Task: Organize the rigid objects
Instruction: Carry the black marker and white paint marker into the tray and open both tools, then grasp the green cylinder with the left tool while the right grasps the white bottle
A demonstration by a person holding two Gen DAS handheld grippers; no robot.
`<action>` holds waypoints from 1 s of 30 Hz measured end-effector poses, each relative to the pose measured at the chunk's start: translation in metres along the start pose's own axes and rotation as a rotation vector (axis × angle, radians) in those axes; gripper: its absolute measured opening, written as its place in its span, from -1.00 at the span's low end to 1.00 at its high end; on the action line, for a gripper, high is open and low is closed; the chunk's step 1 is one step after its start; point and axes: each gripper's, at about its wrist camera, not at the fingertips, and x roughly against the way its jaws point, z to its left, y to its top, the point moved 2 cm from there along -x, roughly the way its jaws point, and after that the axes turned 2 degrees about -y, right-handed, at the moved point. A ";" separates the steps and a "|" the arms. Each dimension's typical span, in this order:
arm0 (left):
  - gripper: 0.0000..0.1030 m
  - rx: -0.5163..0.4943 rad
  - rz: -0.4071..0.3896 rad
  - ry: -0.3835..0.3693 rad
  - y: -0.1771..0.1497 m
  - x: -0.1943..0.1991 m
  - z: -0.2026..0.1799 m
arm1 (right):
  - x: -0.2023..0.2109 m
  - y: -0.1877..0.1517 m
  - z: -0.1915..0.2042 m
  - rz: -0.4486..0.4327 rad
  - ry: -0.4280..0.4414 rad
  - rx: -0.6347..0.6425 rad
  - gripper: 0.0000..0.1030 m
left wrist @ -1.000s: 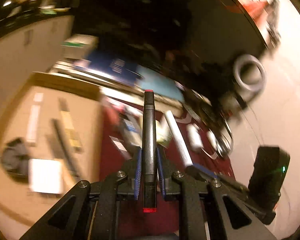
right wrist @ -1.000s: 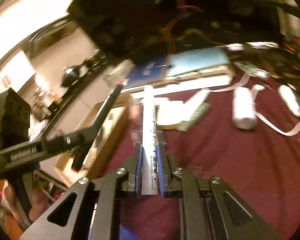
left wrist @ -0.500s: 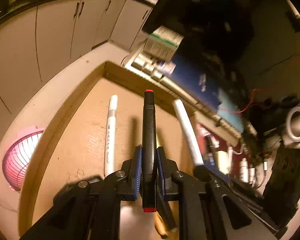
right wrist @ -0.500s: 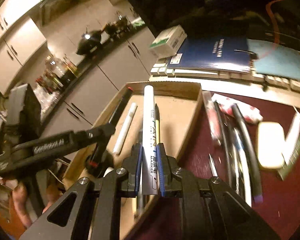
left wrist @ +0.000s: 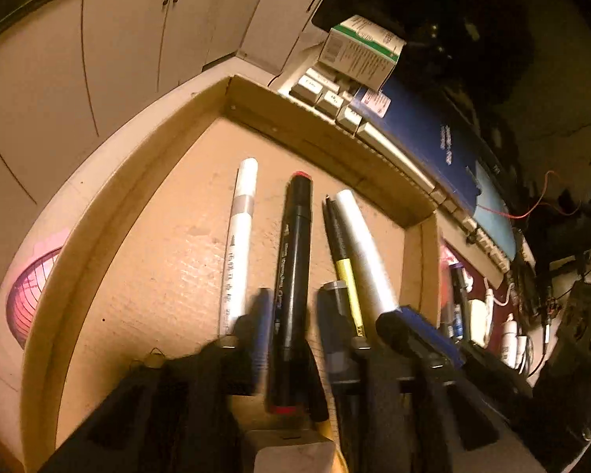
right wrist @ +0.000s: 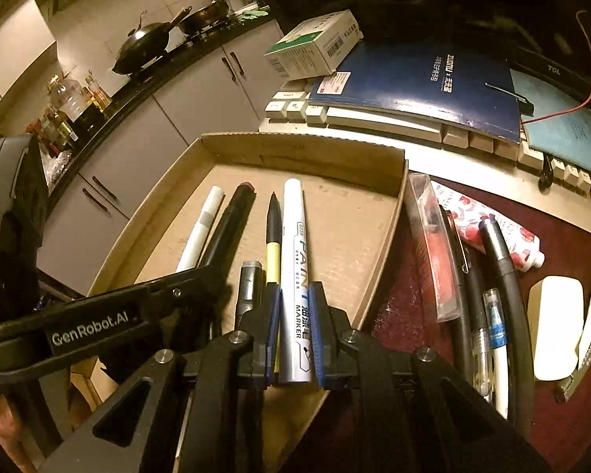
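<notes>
A shallow cardboard tray holds several pens. My left gripper is open over the tray, its jaws apart on either side of a black marker with red ends that lies on the tray floor. My right gripper is low over the tray with its pads a little apart from a white paint marker. A white pen lies left of the black marker. A yellow-black pen and a short grey pen lie between the two markers.
Right of the tray on the maroon mat lie a red pen case, several dark pens, a floral tube and a white mouse. Behind are a keyboard, a blue notebook and a small box.
Both grippers came down into the tray. My left jaws opened and the black marker now lies on the tray floor. My right jaws have loosened around the white paint marker.
</notes>
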 end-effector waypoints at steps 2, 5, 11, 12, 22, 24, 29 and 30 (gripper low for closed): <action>0.28 0.018 -0.040 -0.015 -0.001 0.010 0.001 | 0.006 -0.003 -0.002 -0.008 0.035 -0.007 -0.67; 0.29 0.021 -0.084 -0.041 -0.007 0.025 -0.003 | 0.031 -0.011 -0.004 -0.057 0.087 -0.006 -0.40; 0.33 -0.065 -0.173 -0.072 -0.043 0.058 -0.039 | 0.097 -0.050 -0.026 -0.166 0.228 -0.036 -0.12; 0.41 -0.088 -0.187 -0.078 -0.050 0.061 -0.048 | 0.107 -0.059 -0.033 -0.183 0.240 -0.040 -0.06; 0.56 -0.344 -0.179 -0.165 -0.104 0.055 -0.151 | 0.191 -0.103 -0.165 -0.321 0.043 -0.251 -0.02; 0.56 -0.355 -0.158 -0.166 -0.105 0.048 -0.160 | 0.195 -0.105 -0.189 -0.331 -0.006 -0.299 -0.02; 0.56 -0.391 -0.127 -0.154 -0.112 0.036 -0.176 | 0.190 -0.103 -0.229 -0.334 -0.117 -0.364 -0.02; 0.56 -0.394 -0.124 -0.152 -0.114 0.035 -0.177 | 0.187 -0.101 -0.234 -0.328 -0.127 -0.377 -0.02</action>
